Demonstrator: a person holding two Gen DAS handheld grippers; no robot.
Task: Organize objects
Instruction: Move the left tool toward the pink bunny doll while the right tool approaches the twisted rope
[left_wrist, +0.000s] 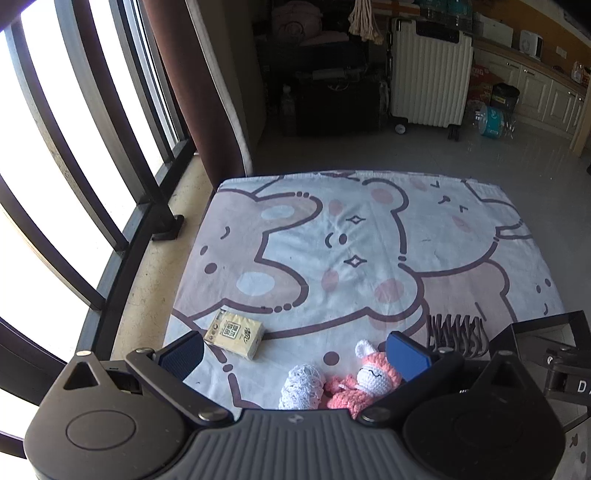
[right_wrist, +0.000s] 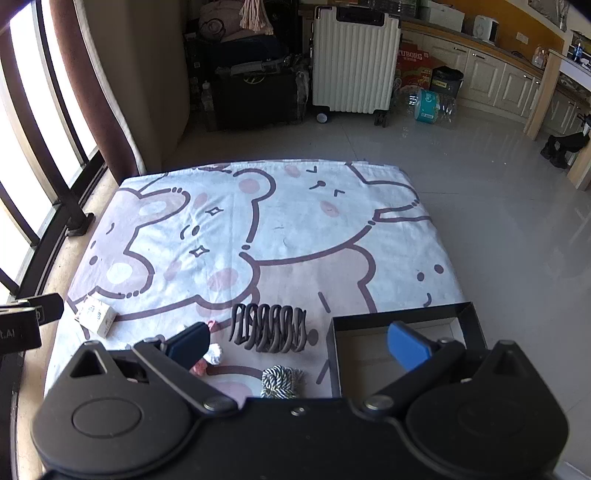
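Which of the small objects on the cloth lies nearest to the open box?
The striped rope bundle, black and white, lies nearest the box; the dark coil is farther, the tissue pack farthest.

The far bedsheet (right_wrist: 295, 229) lies open; the coiled spring (right_wrist: 269, 328) and box (right_wrist: 406, 317) crowd its near edge.

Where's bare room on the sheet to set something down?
The far half of the cartoon sheet, beyond the tissue pack and dark coil, is bare. The near edge is crowded: crochet doll, white knit piece, rope bundle, box.
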